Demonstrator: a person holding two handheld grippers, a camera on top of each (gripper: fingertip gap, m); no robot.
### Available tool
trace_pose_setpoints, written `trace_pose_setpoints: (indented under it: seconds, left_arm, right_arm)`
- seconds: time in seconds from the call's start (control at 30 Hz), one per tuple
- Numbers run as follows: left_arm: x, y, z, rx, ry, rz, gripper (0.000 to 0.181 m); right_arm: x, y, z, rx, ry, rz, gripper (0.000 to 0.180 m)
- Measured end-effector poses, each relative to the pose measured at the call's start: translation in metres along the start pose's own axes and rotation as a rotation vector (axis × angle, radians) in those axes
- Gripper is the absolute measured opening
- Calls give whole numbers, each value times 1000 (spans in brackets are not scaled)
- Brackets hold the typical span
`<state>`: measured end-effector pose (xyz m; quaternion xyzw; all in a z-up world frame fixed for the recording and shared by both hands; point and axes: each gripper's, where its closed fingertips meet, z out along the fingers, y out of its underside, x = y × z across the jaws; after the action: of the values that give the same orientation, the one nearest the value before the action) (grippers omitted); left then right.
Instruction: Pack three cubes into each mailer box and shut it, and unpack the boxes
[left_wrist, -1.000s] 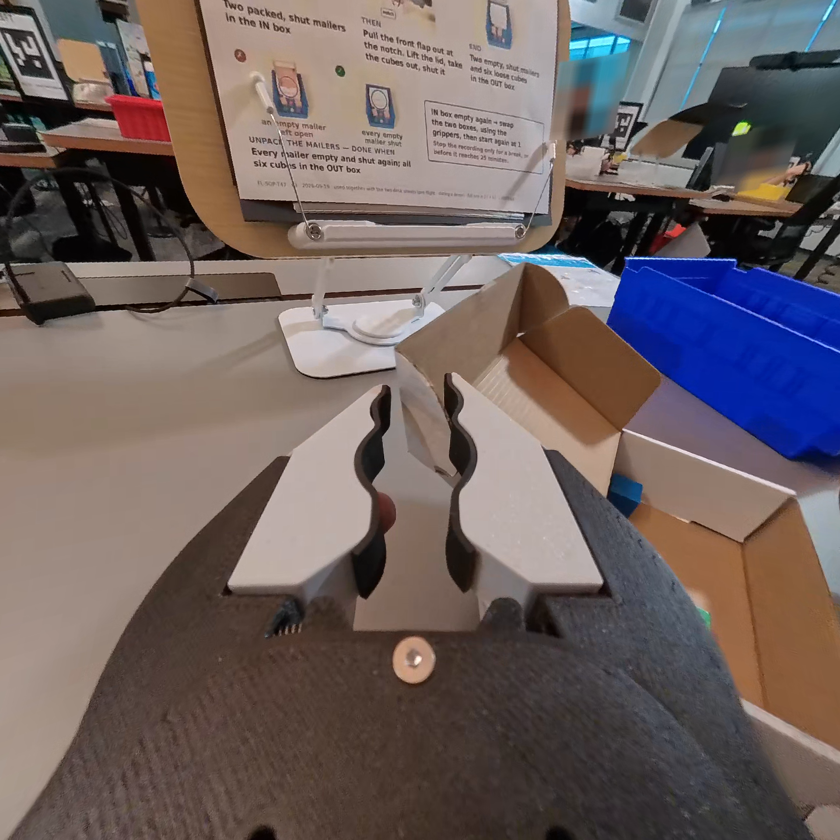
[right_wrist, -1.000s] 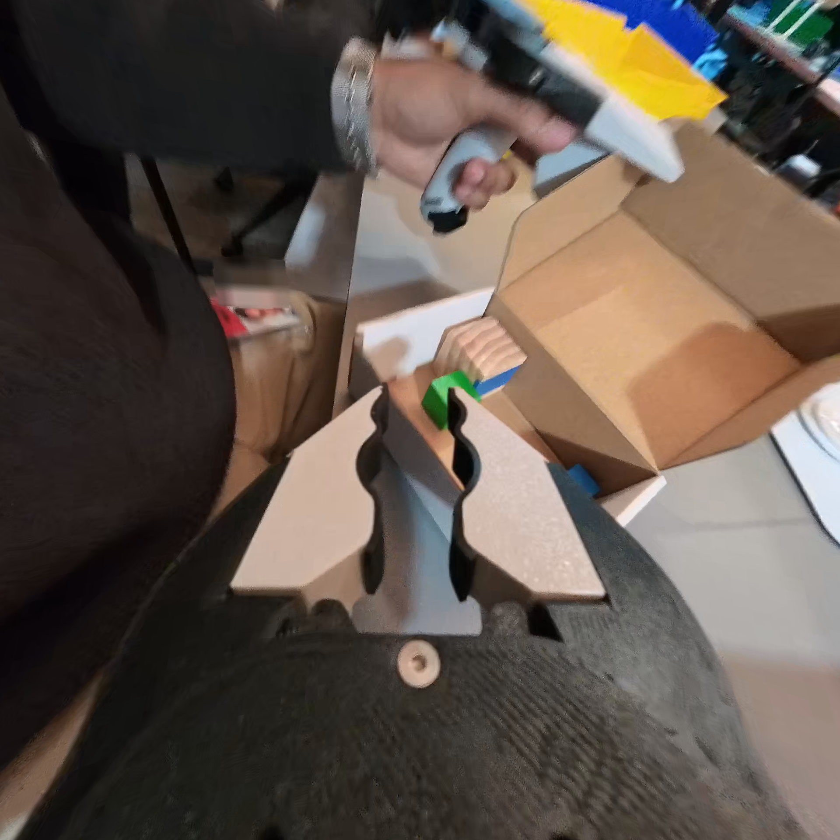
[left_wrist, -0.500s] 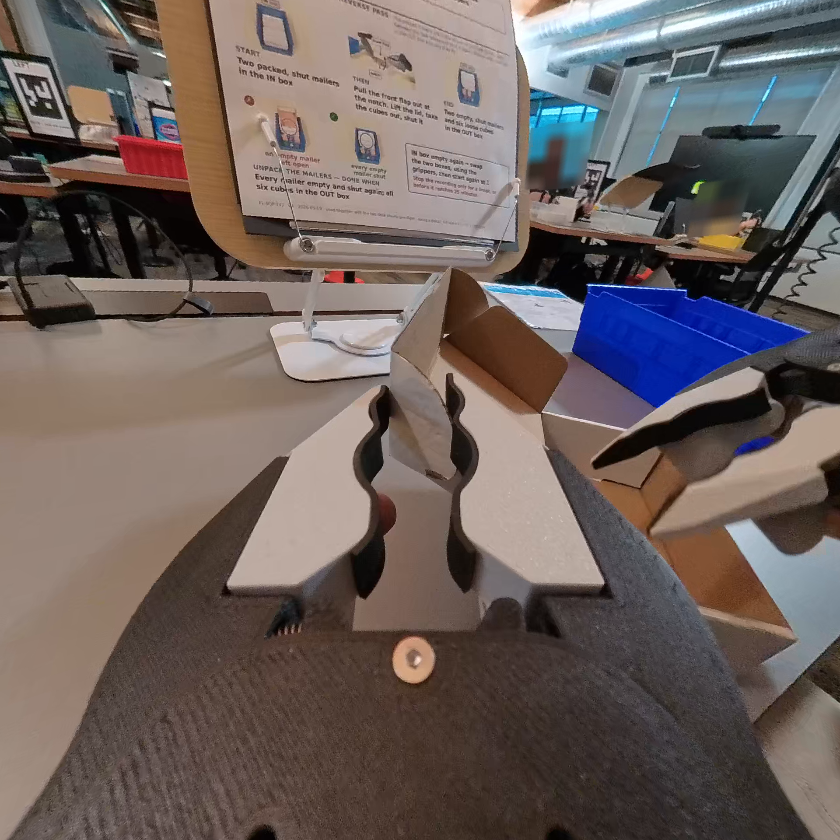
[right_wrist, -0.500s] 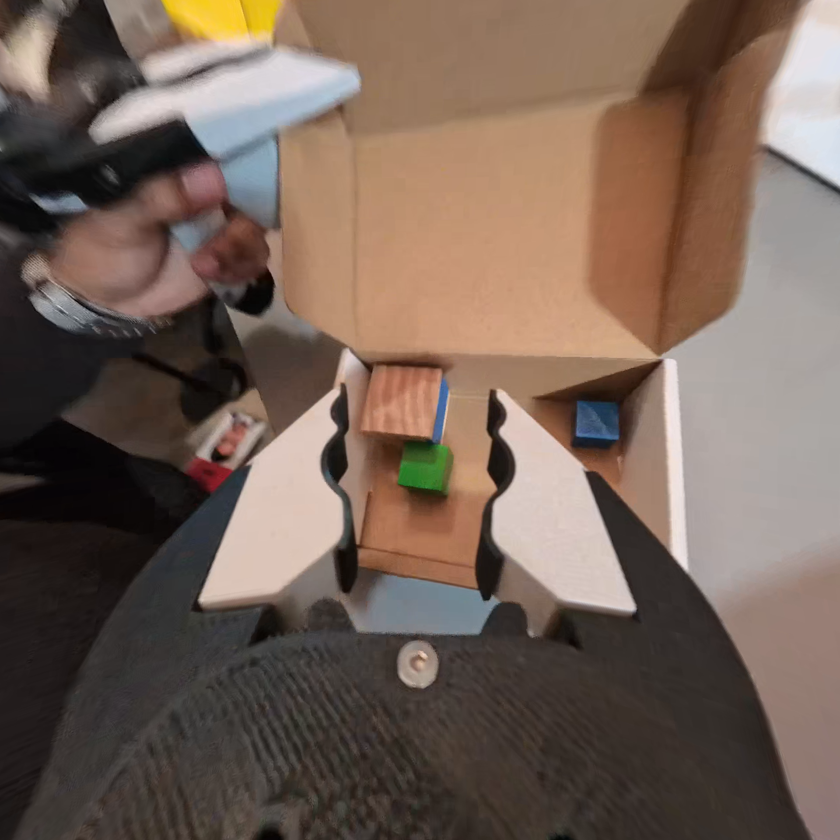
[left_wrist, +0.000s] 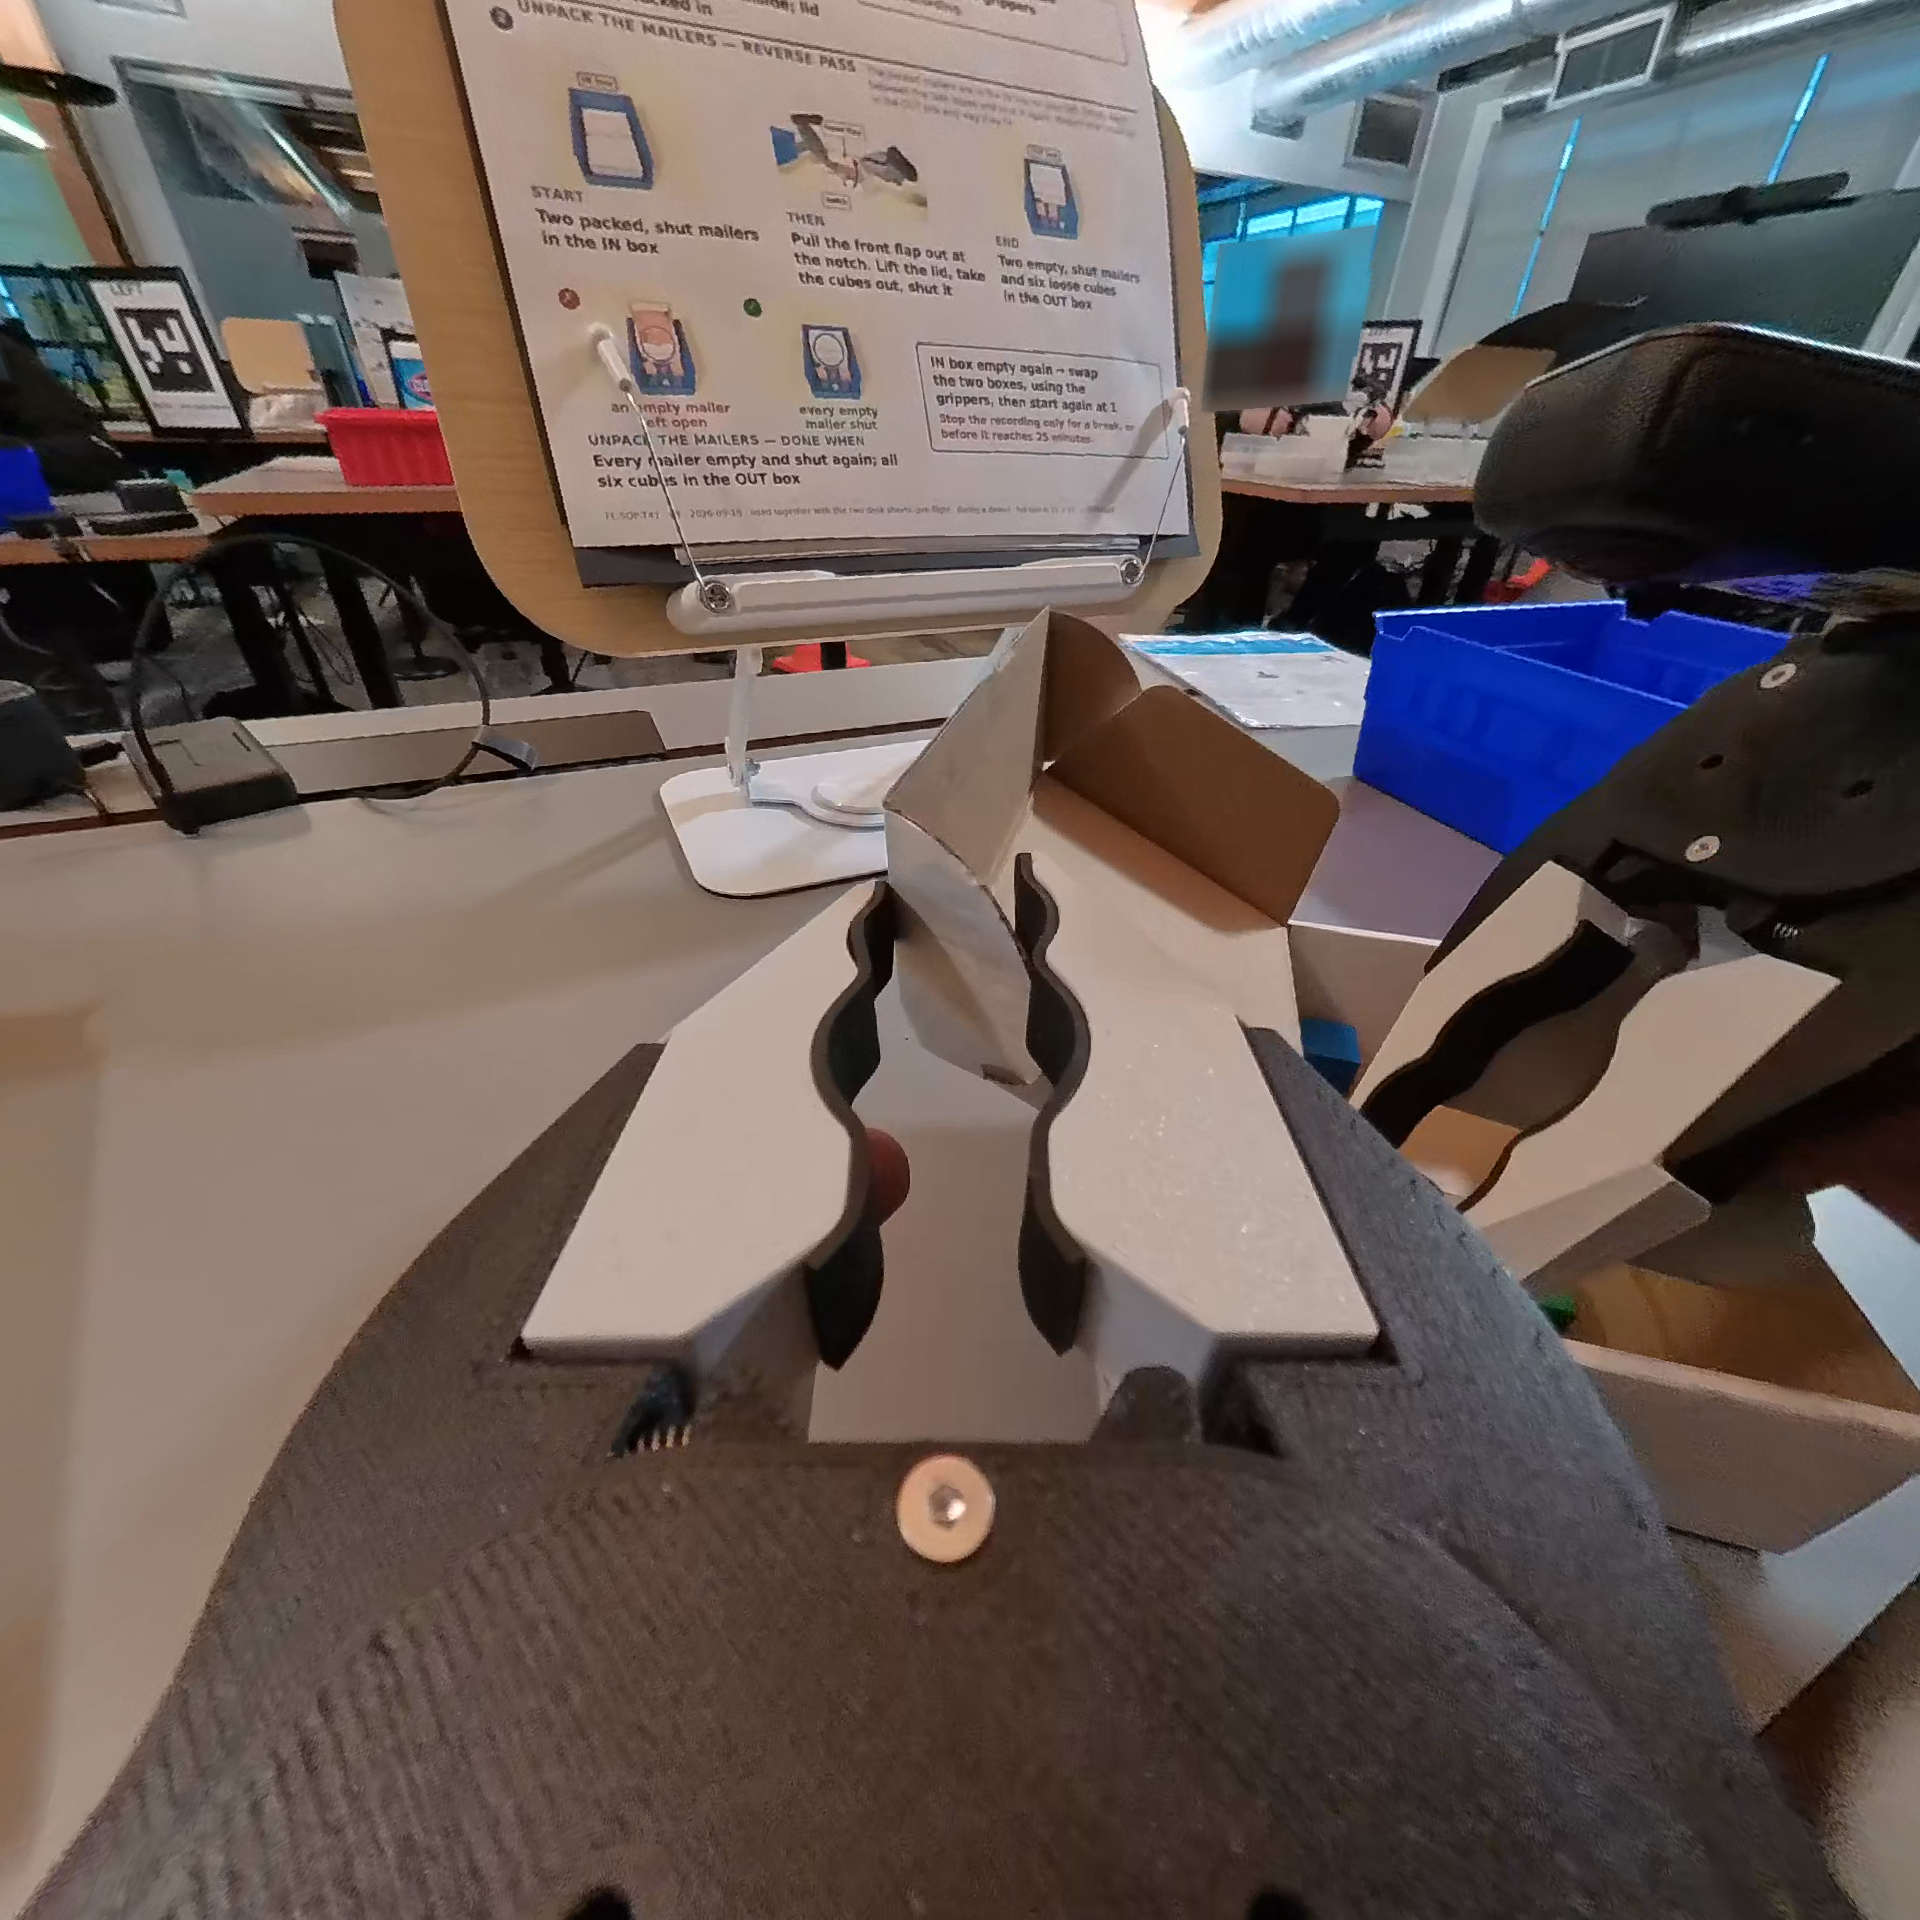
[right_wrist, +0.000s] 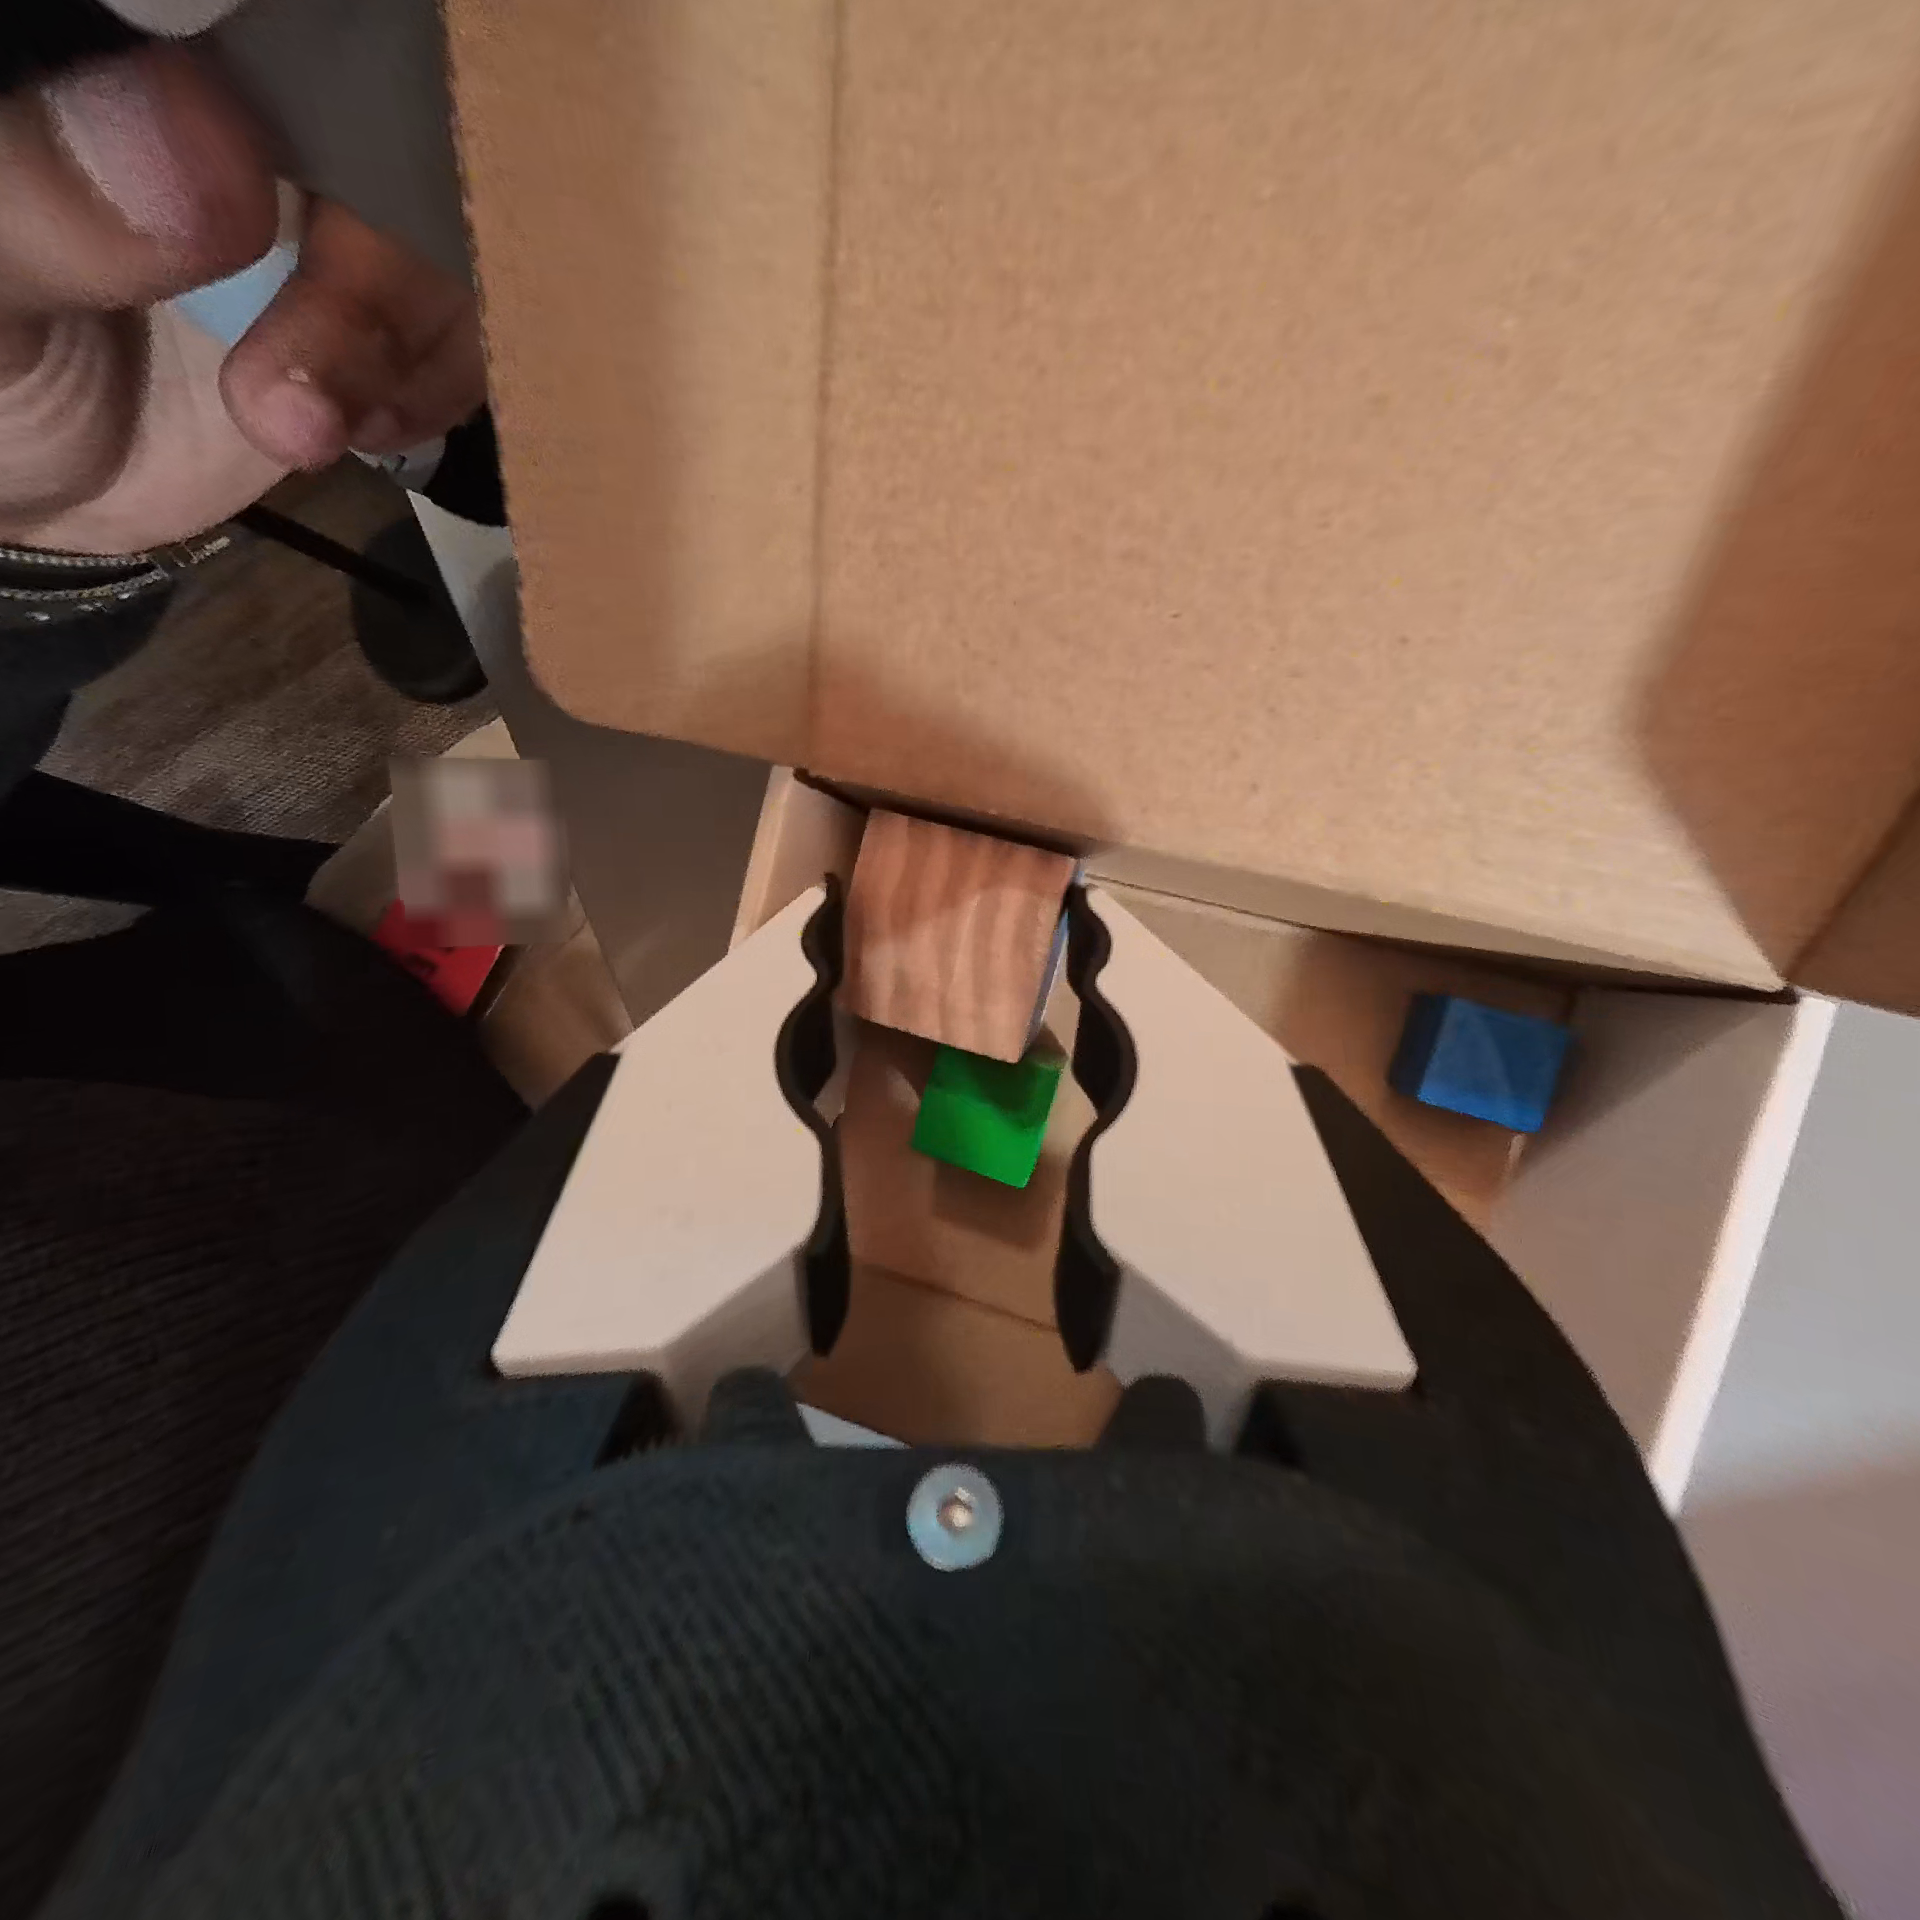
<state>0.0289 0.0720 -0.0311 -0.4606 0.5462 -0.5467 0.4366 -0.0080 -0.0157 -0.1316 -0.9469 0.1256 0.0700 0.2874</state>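
Pinching mailer box lid flap (left_wrist: 961, 966) at frame centre, left gripper (left_wrist: 951, 971) closed on it, right gripper (right_wrist: 951, 961) parted around wooden cube (right_wrist: 951, 935), green cube (right_wrist: 985, 1117) below, blue cube (right_wrist: 1481, 1058) right.

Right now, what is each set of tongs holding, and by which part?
Left tongs: shut on the mailer box lid, by its side flap. Right tongs: open around the wooden cube, nothing gripped.

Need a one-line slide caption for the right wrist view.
Right gripper open around a wooden cube in the open mailer box, green cube and blue cube beside it.
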Motion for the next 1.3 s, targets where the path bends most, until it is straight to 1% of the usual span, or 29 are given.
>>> trace_pose_setpoints:
  seconds: [0.1, 0.17, 0.27, 0.33, 0.43, 0.47, 0.53, 0.63, 0.7, 0.77, 0.87, 0.97, 1.07, 1.2, 1.3]
  left_arm:
    - [-1, 1, 0, 0, -1, -6, 21]
    - [-3, 1, 0, -1, -6, -6, 21]
    - [-4, 1, 0, 0, -10, -2, 22]
    - [-3, 1, 0, 3, -9, 1, 22]
    - [-2, 0, 0, 8, -6, 8, 22]
    - [-2, 0, 0, 9, -6, 11, 22]
    - [-2, 0, 0, 13, -7, 11, 22]
    - [-2, 0, 0, 14, -8, 4, 22]
    - [-2, -1, 0, 15, -8, 1, 22]
    - [-1, -1, 1, 17, -10, 1, 22]
    - [-1, -1, 2, 18, -14, 7, 22]
    - [-1, -1, 2, 20, -21, 18, 22]
    - [1, -1, 3, 24, -17, 25, 22]
    - [0, -1, 2, 25, -19, 35, 22]
    - [-1, -1, 2, 25, -21, 42, 22]
  right_arm:
    - [1, 0, -2, -2, -1, 7, 42]
    - [1, -5, -10, 33, -1, 12, 42]
    - [4, -15, -34, 106, 13, 12, 42]
    - [9, -20, -57, 153, 27, 18, 42]
    - [28, -27, -112, 270, 68, 60, 42]
    - [42, -27, -136, 312, 113, 78, 42]
    - [80, -16, -186, 370, 259, 123, 42]
    - [147, 27, -253, 389, 485, 239, 42]
    - [190, 69, -277, 360, 591, 346, 42]
    - [223, 110, -280, 326, 618, 452, 43]
    - [245, 150, -256, 305, 532, 588, 43]
    - [249, 167, -230, 276, 471, 648, 42]
    - [259, 183, -218, 201, 520, 667, 43]
    - [263, 188, -202, 193, 489, 724, 43]
    - [266, 196, -197, 153, 514, 733, 43]
